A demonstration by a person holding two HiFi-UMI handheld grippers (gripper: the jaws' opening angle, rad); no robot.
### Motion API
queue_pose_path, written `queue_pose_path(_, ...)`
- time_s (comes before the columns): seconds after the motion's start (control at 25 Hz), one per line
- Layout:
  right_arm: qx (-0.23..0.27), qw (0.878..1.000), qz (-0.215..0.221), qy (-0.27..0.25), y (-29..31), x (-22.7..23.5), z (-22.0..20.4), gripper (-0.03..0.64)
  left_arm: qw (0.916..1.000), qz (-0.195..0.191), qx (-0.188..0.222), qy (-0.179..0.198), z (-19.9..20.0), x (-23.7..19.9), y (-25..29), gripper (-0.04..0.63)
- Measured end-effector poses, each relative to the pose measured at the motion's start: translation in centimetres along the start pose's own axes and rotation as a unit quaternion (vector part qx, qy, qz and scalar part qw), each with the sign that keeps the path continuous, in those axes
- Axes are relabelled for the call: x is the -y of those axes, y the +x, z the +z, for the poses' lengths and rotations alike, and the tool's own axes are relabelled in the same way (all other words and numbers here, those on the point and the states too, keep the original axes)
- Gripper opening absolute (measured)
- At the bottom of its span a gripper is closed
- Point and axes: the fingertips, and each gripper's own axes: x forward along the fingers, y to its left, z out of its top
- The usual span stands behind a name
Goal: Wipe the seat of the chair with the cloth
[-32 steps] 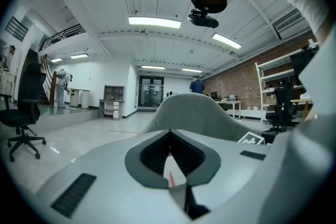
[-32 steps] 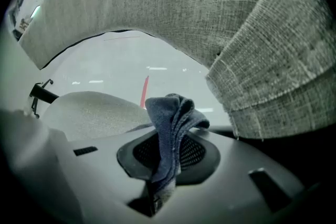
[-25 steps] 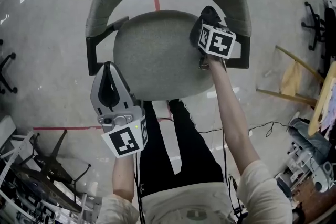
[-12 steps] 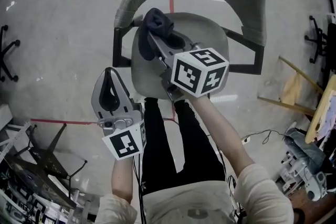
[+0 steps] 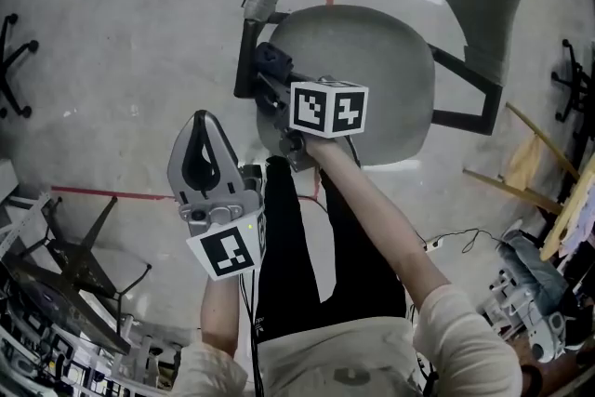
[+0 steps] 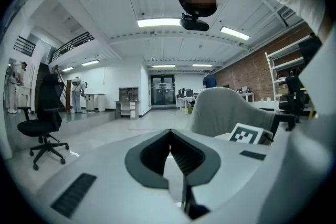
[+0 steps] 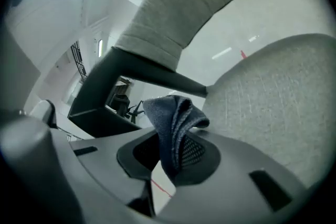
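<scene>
Dark blue cloth [image 7: 176,123] is bunched betw. the jaws of the right gripper [image 7: 170,157], which are clamped on it, w/ a fold sticking out past the tips. It's at the left edge of the grey chair seat [image 5: 372,79], just beside the black armrest [image 5: 244,60]. Left gripper [image 6: 169,134] hangs off the chair over the floor [image 5: 112,88], near the person's legs, jaws together w/ nothing betw. them.

Glossy grey floor [image 5: 112,42] — perhaps concrete
</scene>
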Motion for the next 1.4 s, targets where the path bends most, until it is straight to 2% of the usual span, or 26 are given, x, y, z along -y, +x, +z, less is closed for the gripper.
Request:
queue_pose_path(0.12, -0.024, 0.999, -0.025, 0.009, 1.5, 2.1, -1.4, 0.057, 1.0, 0.0, -0.006, -0.004, -0.6, -0.3, -0.2, 0.015)
queue_pose_path(0.36, -0.041, 0.996, -0.076, -0.034, 2.3, 4.3, -1.3, 0.057, 1.0, -0.008, -0.005, -0.004, -0.7, 0.0, 0.2, 0.015)
queue_pose_path(0.56, -0.054, 0.992, -0.097, -0.065, 1.9, 5.4, -1.0, 0.057, 0.9999, -0.011, 0.001, -0.003, -0.3, 0.5, 0.7, 0.015)
queue_pose_path(0.72, -0.053, 0.992, -0.101, -0.061, 1.0, 6.4, -0.9, 0.057, 0.9998, -0.019, 0.004, 0.001, 0.1, 1.5, 1.1, 0.015)
queue_pose_path(1.0, -0.051, 0.989, -0.124, -0.066, -2.6, 9.7, -0.6, 0.057, 0.9993, -0.037, 0.001, -0.001, 0.5, 5.0, 1.8, 0.015)
queue_pose_path(1.28, -0.036, 0.983, -0.165, -0.068, -8.2, 15.2, 0.2, 0.057, 0.9978, -0.066, 0.0, -0.006, 0.3, 9.9, 2.9, 0.015)
queue_pose_path(1.4, -0.036, 0.977, -0.193, -0.081, -11.1, 17.7, 0.5, 0.057, 0.9967, -0.081, 0.002, -0.007, 0.4, 12.2, 3.3, 0.015)
